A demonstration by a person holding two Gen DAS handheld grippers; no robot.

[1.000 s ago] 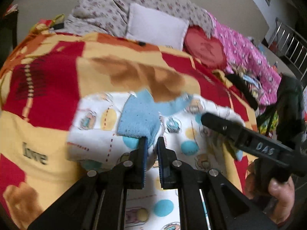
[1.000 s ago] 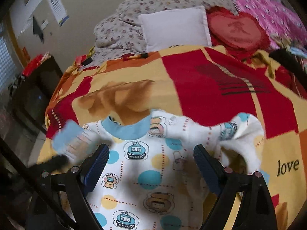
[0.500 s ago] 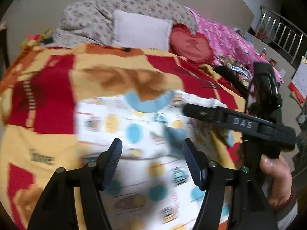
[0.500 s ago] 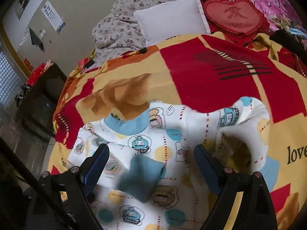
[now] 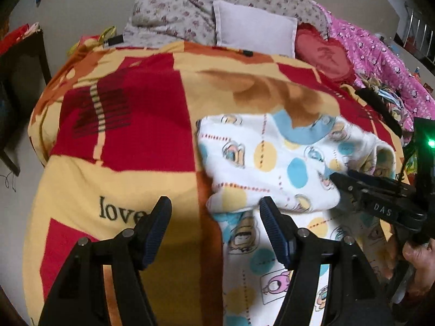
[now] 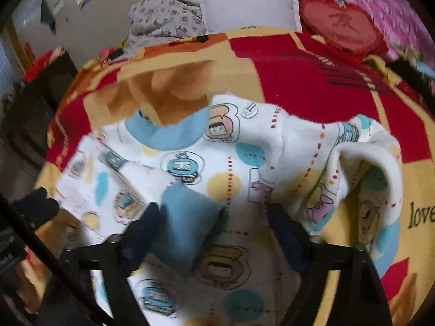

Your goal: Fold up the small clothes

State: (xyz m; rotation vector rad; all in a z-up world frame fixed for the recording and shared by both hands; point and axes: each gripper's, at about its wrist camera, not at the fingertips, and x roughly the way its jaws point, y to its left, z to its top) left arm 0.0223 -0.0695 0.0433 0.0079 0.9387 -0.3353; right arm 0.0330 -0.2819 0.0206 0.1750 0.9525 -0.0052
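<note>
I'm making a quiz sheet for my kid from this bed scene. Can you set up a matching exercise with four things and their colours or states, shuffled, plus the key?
Things:
1. baby top
2. sleeve cuff
3. heart cushion
4. left gripper

Descriptions:
A. red, at the head of the bed
B. open, holding nothing
C. plain blue, folded in onto the chest
D. white with coloured dots and cartoon prints, lying on the blanket

Pairs: 1-D, 2-C, 3-A, 4-B
</note>
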